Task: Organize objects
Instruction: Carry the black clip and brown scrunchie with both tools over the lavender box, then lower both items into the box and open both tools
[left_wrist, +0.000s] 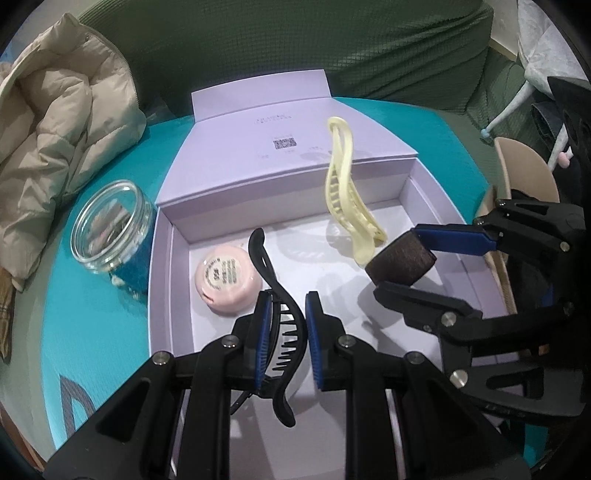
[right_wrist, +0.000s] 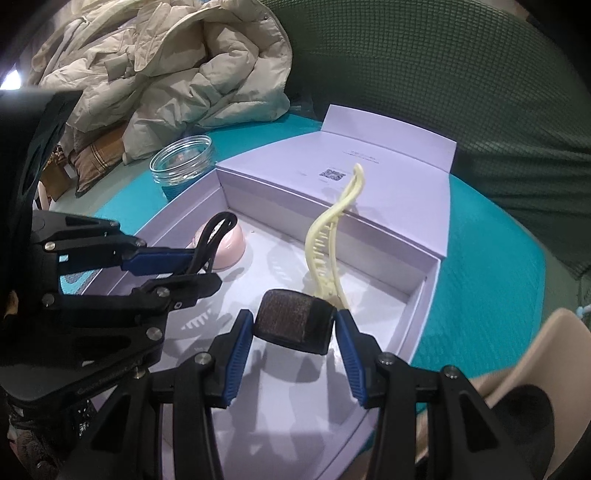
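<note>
Left gripper (left_wrist: 286, 314) pinches black hair clip (left_wrist: 280, 321) over lavender box (left_wrist: 162, 295).

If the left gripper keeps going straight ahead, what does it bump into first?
Probably the round pink compact lying in the lilac box, just ahead-left of the left gripper holding the black hair clip; depth is uncertain.

Glossy black plastic hair clip (left_wrist: 284, 325), matt lilac cardboard box (left_wrist: 162, 280), clear glass jar (left_wrist: 110, 225), fuzzy brown roller (right_wrist: 295, 325).

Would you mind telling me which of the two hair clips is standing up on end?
The pale yellow plastic hair clip stands on end; the black one sits between the left gripper fingers.
</note>
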